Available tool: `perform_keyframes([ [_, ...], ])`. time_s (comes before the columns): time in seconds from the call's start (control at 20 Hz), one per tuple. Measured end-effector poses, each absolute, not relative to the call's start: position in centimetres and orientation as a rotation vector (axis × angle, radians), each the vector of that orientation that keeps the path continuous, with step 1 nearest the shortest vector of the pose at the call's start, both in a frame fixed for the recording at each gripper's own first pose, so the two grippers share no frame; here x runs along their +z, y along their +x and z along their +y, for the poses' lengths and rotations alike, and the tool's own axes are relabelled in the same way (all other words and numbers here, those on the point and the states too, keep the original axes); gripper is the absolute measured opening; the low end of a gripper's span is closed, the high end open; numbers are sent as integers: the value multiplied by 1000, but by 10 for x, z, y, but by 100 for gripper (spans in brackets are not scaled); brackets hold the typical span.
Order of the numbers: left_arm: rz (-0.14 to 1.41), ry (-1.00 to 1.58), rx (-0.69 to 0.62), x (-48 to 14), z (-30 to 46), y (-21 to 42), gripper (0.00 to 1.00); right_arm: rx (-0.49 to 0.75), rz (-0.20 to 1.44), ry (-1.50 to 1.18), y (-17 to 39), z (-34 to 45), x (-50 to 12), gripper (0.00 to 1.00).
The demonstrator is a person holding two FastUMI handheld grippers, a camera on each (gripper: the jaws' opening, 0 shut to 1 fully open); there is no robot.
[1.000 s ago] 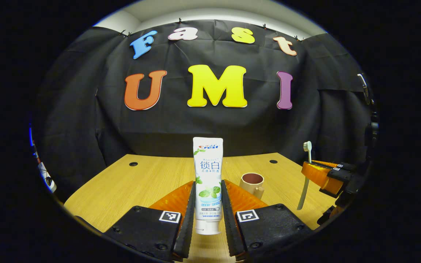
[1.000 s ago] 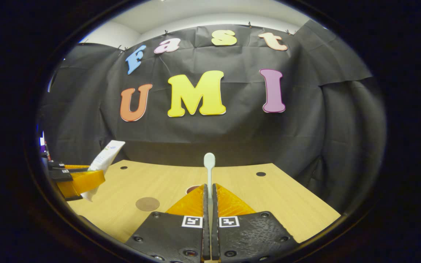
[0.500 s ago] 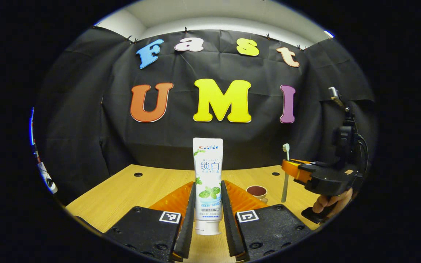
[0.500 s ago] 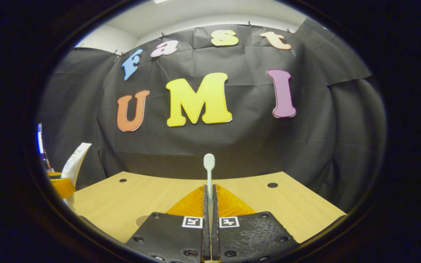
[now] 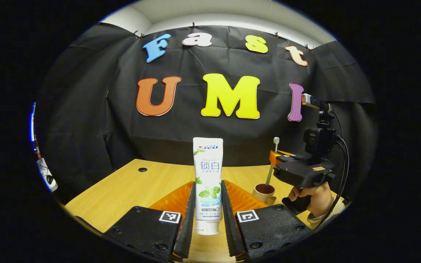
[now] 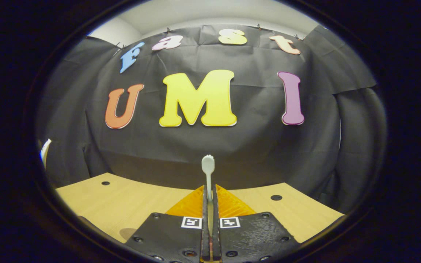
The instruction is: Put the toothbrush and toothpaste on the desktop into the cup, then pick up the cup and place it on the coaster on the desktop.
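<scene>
Pale wood grain covers the worktop [image 5: 130, 190], and above it the left claw [image 5: 208, 204] is clenched on the toothpaste [image 5: 207, 171] — the white tube stands upright between both fingers, cap end down, its flat crimped end at 12 o'clock. In the left gripper view the cup [image 5: 264, 192] sits on the worktop at about 4 o'clock from the tube, its dark inside showing. The right claw [image 5: 274, 157] hangs just above the cup, held by a hand [image 5: 314, 199] at the far 4 o'clock edge, and the toothbrush [image 5: 272, 164] in it points down, its lower end over the cup's mouth; whether it touches the cup cannot be told.

In the right gripper view the right claw [image 6: 210, 204] is clamped tight on the toothbrush [image 6: 208, 171] — both fingers press its thin handle, with the bristled head sticking up at 12 o'clock against the black cloth wall [image 6: 254, 146].
</scene>
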State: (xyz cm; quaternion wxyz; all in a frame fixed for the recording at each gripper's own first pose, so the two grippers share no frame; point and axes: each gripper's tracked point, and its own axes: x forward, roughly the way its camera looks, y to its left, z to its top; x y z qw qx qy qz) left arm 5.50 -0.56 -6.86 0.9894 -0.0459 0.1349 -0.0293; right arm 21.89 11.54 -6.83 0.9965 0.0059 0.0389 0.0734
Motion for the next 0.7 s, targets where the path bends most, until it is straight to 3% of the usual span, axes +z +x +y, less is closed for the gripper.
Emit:
perform_keyframes([
  [0.6,295,-110,-86,-77,-11,57,42,108,116,-30,231,113,-86,6],
  [0.65,303,-112,-87,-79,-12,57,42,116,113,-35,229,115,-85,10],
  [0.7,311,-114,-88,-81,-12,58,42,122,109,-36,229,117,-83,28],
])
